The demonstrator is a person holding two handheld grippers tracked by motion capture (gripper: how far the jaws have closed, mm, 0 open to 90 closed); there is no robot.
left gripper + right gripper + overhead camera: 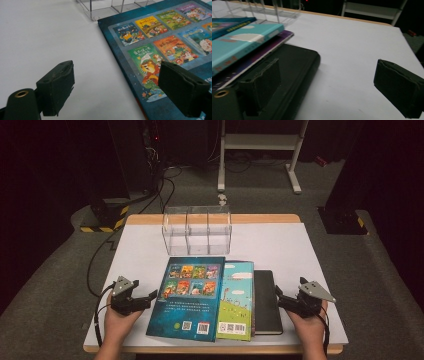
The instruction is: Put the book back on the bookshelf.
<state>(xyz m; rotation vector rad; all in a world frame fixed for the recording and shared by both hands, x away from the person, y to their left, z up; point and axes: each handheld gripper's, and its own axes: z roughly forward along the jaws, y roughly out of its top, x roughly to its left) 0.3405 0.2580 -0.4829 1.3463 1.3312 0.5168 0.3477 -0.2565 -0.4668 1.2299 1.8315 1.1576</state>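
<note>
At nine o'clock the left gripper [150, 297], jaws wide apart and empty, sits just beside the dark blue picture book [190, 295], which overlaps a green book [236, 302] and black notebook [266, 302], while at three o'clock the right gripper [278, 296] gapes empty.

Dark room, grey carpet [60, 285], white stand [260, 142] behind — black cables [160, 190] trailing

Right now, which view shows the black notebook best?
The high view: the black notebook lies whole, partly under the green book. The right gripper view shows its near corner between the open jaws. The left gripper view faces the blue book.
</note>
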